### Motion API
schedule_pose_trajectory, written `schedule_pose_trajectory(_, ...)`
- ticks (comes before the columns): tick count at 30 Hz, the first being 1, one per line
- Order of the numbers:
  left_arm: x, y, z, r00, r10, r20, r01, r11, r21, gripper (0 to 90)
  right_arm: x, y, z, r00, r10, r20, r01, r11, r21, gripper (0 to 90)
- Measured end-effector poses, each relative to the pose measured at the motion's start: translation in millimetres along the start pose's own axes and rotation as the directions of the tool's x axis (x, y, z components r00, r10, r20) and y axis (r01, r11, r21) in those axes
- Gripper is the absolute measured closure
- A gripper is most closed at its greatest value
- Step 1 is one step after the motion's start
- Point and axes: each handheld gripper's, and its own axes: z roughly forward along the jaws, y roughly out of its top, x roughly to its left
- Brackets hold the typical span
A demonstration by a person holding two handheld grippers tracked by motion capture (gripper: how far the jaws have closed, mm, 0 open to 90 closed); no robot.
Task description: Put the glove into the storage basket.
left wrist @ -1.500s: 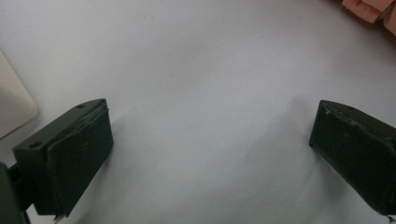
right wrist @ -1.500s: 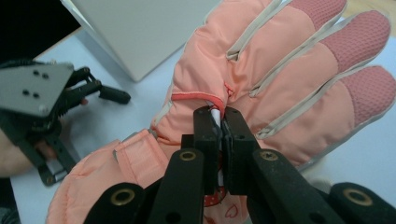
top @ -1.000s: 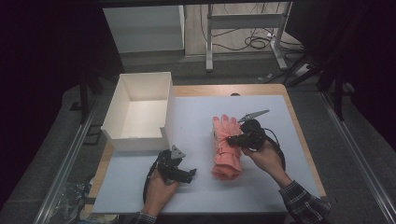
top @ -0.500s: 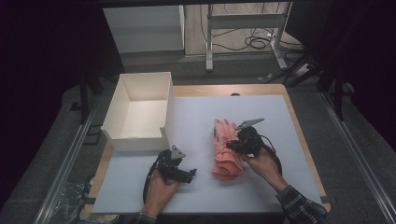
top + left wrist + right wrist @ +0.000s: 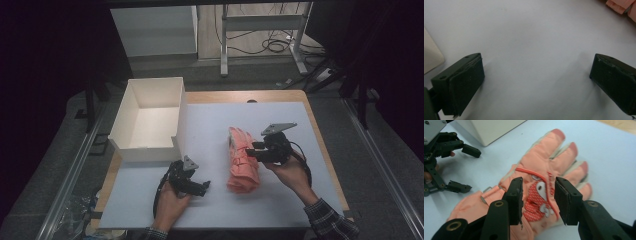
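Note:
A salmon-pink padded glove (image 5: pixel 241 162) lies on the white mat with its fingers pointing toward the far side. In the right gripper view the glove (image 5: pixel 544 167) shows a red-and-white patch on its back. My right gripper (image 5: pixel 253 151) hovers at the glove's right edge. Its jaws have just been opening, and in its own view the right gripper (image 5: pixel 537 197) stands open just above the glove, its pads off it. My left gripper (image 5: pixel 204 186) rests on the mat left of the glove. In its own view the left gripper (image 5: pixel 536 82) is wide open over bare mat.
An open white box (image 5: pixel 179 115) stands at the table's back left, close to the left hand. Its corner shows as box (image 5: pixel 489 131) and box (image 5: pixel 430 58) in the gripper views. The left gripper (image 5: pixel 471 170) also appears in the right gripper view. The mat (image 5: pixel 285 205) covers a wooden table.
The right gripper's jaws have opened off the glove and the gripper has backed slightly to the right. The left gripper has stayed put.

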Motion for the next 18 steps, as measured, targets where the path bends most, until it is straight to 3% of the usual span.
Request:
schedule_pose_trajectory(4, 0.0, 0.0, 0.0, 1.0000, 0.000, 0.000, 0.000, 1.0000, 0.000, 0.0, -7.2, -9.4, -8.5, 0.9998, 0.013, 0.018, -0.013, 1.000, -0.014, 59.3)
schedule_pose_trajectory(7, -0.1, 0.0, 0.0, 1.0000, 0.000, 0.000, 0.000, 1.0000, 0.000, 0.0, -12.3, -22.4, -10.9, 0.9994, 0.029, 0.021, -0.028, 1.000, -0.010, 65.1)
schedule_pose_trajectory(14, -0.1, -0.1, -0.2, 1.0000, 0.000, 0.000, 0.000, 1.0000, 0.003, 0.0, -16.5, -57.6, -8.4, 0.9981, 0.048, -0.037, -0.048, 0.999, 0.003, 85.2)
schedule_pose_trajectory(18, -0.1, -0.1, -0.2, 1.0000, -0.001, 0.001, 0.001, 1.0000, 0.002, 0.0, -11.7, -73.8, -4.3, 0.9977, 0.037, -0.056, -0.036, 0.999, 0.016, 88.9)
